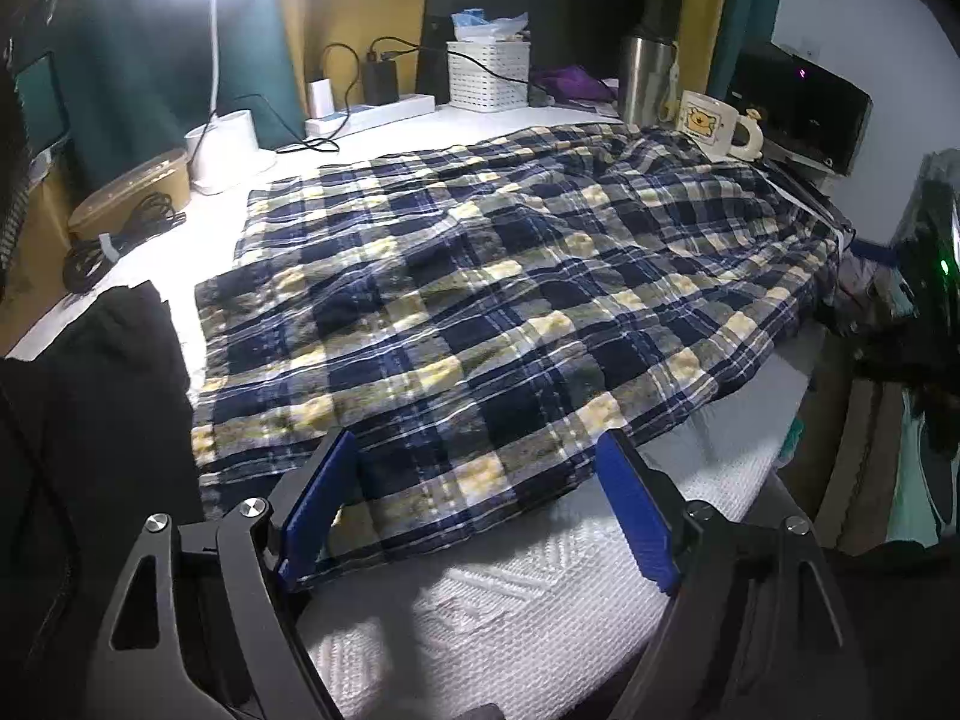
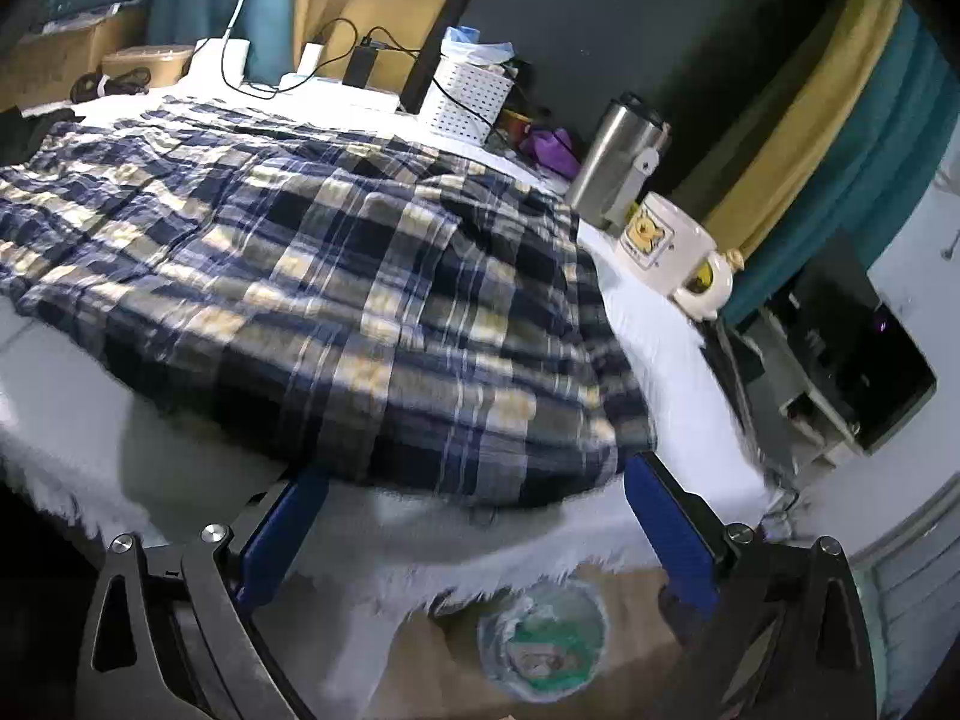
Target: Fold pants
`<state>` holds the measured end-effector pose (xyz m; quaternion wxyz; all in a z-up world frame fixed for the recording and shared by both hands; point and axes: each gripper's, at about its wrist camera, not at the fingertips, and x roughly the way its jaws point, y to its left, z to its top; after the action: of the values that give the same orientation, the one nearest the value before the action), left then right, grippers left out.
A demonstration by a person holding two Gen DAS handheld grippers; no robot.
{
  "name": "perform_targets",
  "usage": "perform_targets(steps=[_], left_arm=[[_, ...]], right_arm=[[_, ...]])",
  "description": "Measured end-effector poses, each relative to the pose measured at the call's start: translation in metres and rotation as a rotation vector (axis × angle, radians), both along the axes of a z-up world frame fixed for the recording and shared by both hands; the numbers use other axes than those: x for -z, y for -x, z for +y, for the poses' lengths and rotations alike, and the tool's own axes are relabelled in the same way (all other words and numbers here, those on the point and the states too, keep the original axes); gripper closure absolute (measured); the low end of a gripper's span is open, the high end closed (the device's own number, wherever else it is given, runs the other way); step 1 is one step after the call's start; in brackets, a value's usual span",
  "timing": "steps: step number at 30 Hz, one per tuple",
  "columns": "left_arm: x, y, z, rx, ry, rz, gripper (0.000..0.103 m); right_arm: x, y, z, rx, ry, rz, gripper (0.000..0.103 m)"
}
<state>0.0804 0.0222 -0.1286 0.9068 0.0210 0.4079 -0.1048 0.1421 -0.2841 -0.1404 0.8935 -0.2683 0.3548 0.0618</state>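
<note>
Both claws, left gripper (image 1: 477, 456) and right gripper (image 2: 477, 480), gape wide, holding nothing, at the near edge of the plaid pants (image 1: 480, 276), which lie lengthwise along the worktop's (image 1: 540, 612) front edge.

navy, yellow and grey plaid pants (image 1: 480, 300), white textured cloth (image 1: 510, 618), white perforated basket (image 1: 487, 75)

Table (image 1: 516, 630), white textured cloth cover. On it: plaid pants (image 1: 480, 300) spread flat (near edge overhanging slightly); bear mug (image 1: 714, 120); steel tumbler (image 1: 645, 81); white basket (image 1: 487, 75); power strip (image 1: 372, 114).
</note>
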Motion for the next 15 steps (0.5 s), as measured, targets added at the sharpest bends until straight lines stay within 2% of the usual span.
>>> perform_targets(steps=[3, 8, 12, 15], left_arm=[[-0.002, -0.002, -0.005, 0.024, 0.004, -0.008, 0.012], [-0.005, -0.007, -0.019, 0.067, -0.008, -0.017, 0.01], [-0.004, -0.013, -0.035, 0.102, -0.054, -0.022, 0.009], [-0.002, -0.02, -0.041, 0.093, -0.123, -0.023, 0.009]], right_arm=[[-0.01, -0.016, -0.003, -0.004, -0.051, 0.011, 0.003], [-0.024, -0.044, -0.005, -0.013, -0.121, 0.029, 0.003], [-0.028, -0.067, -0.006, -0.025, -0.152, 0.054, 0.003], [-0.028, -0.083, -0.01, -0.026, -0.184, 0.086, 0.003]])
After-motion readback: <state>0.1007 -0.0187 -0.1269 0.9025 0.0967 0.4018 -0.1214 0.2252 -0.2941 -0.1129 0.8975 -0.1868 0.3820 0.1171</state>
